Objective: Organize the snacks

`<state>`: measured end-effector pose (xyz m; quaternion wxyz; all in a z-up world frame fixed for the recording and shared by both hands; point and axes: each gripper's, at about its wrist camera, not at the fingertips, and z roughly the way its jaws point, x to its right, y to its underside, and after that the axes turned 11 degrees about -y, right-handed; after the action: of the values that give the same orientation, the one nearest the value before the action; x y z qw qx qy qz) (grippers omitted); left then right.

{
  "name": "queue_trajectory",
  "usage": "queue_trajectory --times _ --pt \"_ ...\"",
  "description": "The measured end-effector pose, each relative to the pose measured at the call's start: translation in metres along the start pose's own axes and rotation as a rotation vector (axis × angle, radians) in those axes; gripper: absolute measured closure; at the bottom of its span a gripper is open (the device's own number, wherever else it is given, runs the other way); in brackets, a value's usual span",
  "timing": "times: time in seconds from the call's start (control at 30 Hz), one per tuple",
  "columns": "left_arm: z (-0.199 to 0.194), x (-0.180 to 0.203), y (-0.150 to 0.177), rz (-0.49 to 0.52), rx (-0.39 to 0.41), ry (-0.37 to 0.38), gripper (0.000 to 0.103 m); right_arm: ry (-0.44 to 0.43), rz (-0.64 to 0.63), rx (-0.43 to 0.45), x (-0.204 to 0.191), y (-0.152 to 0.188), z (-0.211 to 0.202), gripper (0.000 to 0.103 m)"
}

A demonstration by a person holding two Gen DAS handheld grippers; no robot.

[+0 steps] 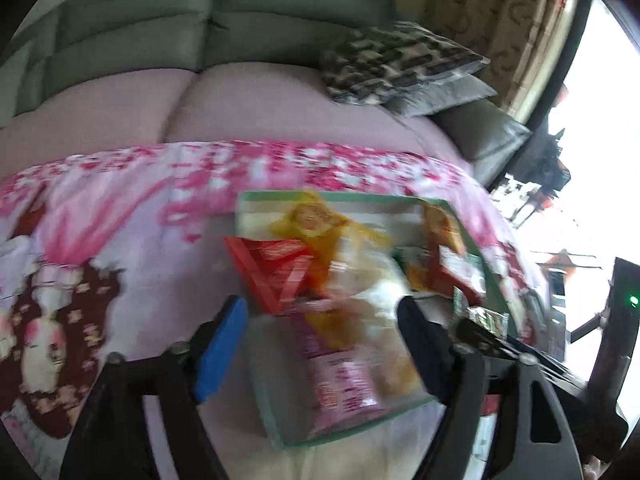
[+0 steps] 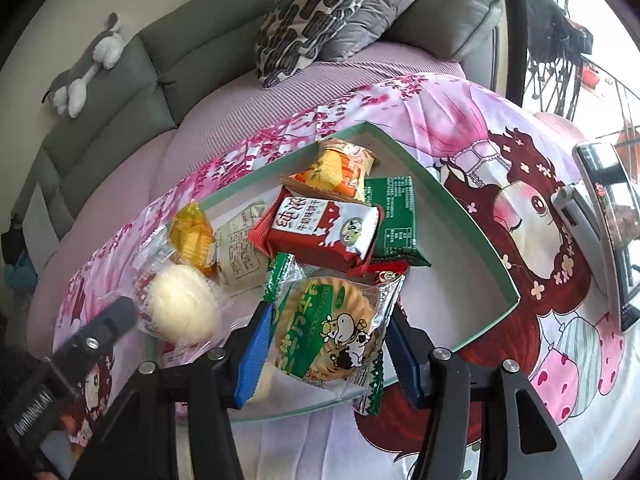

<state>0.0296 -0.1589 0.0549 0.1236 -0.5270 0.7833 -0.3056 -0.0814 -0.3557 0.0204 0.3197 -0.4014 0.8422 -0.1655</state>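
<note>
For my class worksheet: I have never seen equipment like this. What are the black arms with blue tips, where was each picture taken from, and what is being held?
There is no robot. A person holds a two-finger gripper in each hand, each with a camera looking along its fingers. The blurred picture is from the left gripper, open above a green-rimmed tray of snacks on a pink cloth. The sharp one is from the right gripper, which appears to grip a green biscuit packet. A wrapped bun lies nearby.
</note>
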Motion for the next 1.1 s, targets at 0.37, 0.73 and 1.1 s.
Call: queue_trajectory --times 0.37,0.73,1.1 --pt "-0.016 -0.056 0.025 0.016 0.069 -0.390 0.000 -0.011 -0.121 0.041 -0.024 0.018 -0.005 0.000" --pt "-0.031 -0.075 0.071 -0.012 -0.015 -0.589 0.000 0.004 -0.245 0.022 -0.050 0.051 -0.014 0.000" --pt "-0.041 -0.093 0.096 -0.061 -0.074 -0.559 0.000 0.000 -0.319 -0.010 -0.066 0.081 -0.022 0.000"
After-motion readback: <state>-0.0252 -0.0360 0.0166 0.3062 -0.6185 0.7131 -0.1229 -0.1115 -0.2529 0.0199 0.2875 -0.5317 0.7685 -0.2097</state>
